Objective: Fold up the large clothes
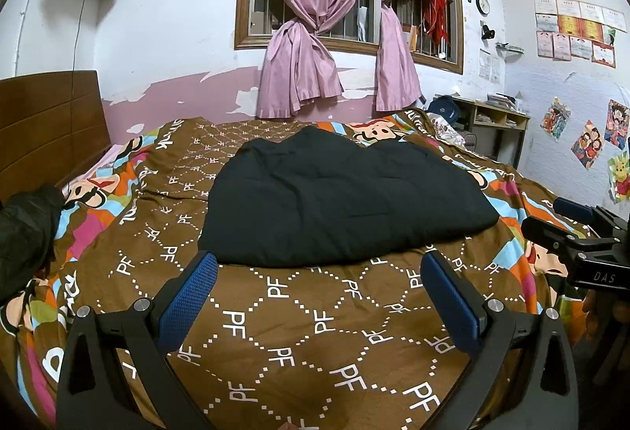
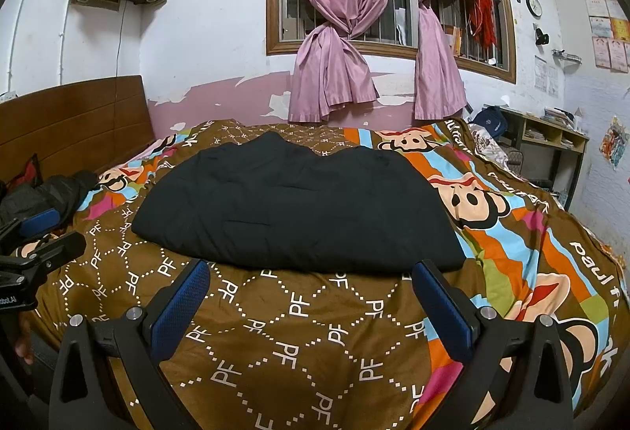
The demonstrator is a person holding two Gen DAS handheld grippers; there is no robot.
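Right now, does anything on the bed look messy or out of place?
The black garment lies folded and fairly flat on the bedspread. A second dark garment sits crumpled near the headboard, unfolded.

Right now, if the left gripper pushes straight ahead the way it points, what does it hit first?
Most likely the near edge of the folded black garment lying on the bedspread. The open left gripper hovers just short of it, though depth is hard to judge.
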